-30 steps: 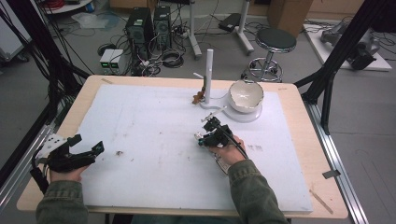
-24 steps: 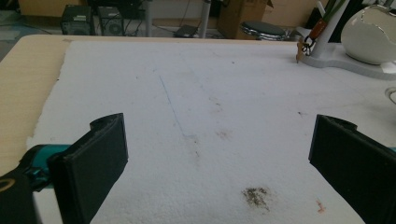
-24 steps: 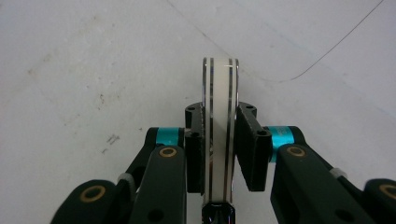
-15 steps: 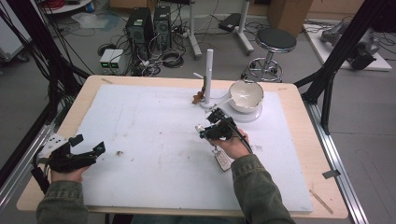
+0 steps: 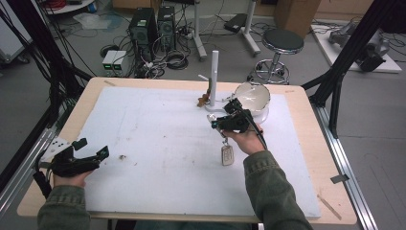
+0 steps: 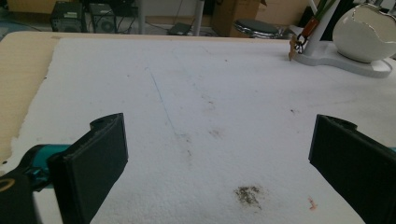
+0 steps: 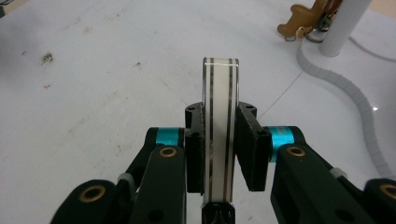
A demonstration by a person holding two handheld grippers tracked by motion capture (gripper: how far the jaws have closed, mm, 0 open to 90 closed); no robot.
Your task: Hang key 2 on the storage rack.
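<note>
White plastic with thin dark stripes, a flat tag (image 7: 219, 135) is pinched edge-on between the pads of the right gripper (image 5: 229, 122), lifted off the table (image 5: 158, 158) at about 5 o'clock from the white post stand (image 5: 214, 79). I judge the pickup done; hanging it on the stand, where a brown keyring charm (image 5: 204, 99) already dangles, seems what is left. A pale fob (image 5: 227, 155) hangs below the hand; whether it joins the tag is hard to tell. At 8 o'clock, the left gripper (image 6: 219, 154) rests with jaws spread, empty. Hooks on the post are too small to make out.
</note>
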